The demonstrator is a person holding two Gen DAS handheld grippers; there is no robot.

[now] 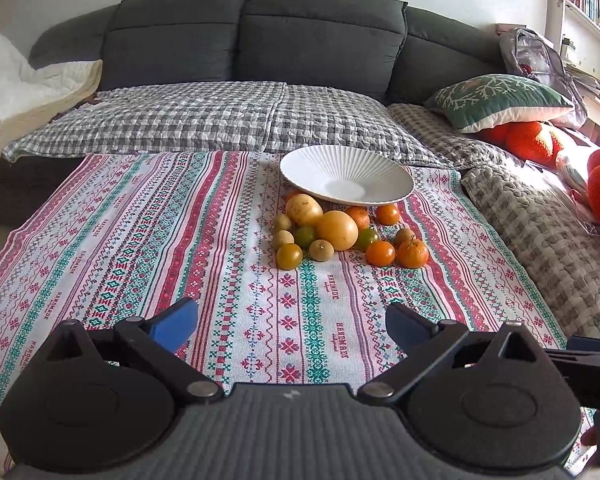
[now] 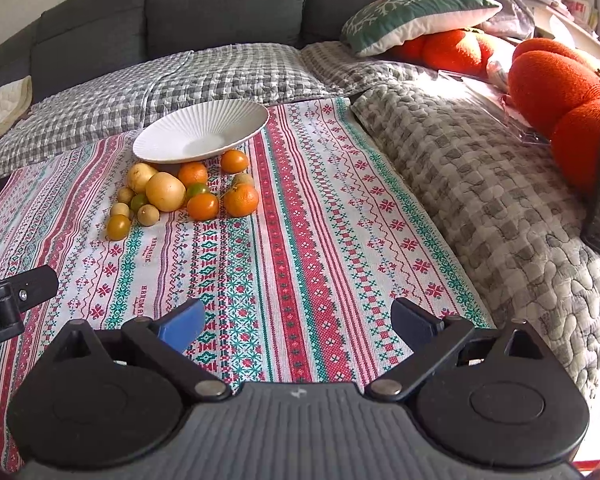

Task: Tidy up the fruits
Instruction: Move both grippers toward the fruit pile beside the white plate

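- Both sets of jaws stand wide apart with nothing between them: we hold the left gripper [image 1: 288, 326] and the right gripper [image 2: 300, 322] low over the patterned cloth [image 1: 140, 240], well short of the fruit.
- We see the fruit pile [image 1: 340, 236] lying on the cloth, bunched against the near edge of the white ribbed bowl [image 1: 396, 168], which holds nothing.
- At the middle of the pile sits a large yellow fruit [image 1: 337, 230], with a second pale yellow one [image 1: 304, 210] touching it on the far left side.
- On the right side of the pile lie a rough-skinned mandarin [image 1: 413, 253] and a smooth orange fruit [image 1: 380, 253] just beside it (a third orange one [image 1: 387, 214] rests nearer the bowl).
- At the near left corner sits a yellow-green fruit [image 1: 289, 256], slightly apart from the small yellowish one [image 1: 321, 250] next to it.
- Two small green fruits [image 1: 305, 235] show between the larger ones.
- Beyond the cloth we see a grey checked quilt [image 1: 204, 116] and a dark grey sofa back [image 1: 260, 32].
- To the right rest a green snowflake cushion [image 2: 416, 14] and orange pumpkin-shaped cushions [image 2: 556, 80].
- In the right wrist view, part of the left gripper shows at the left edge.
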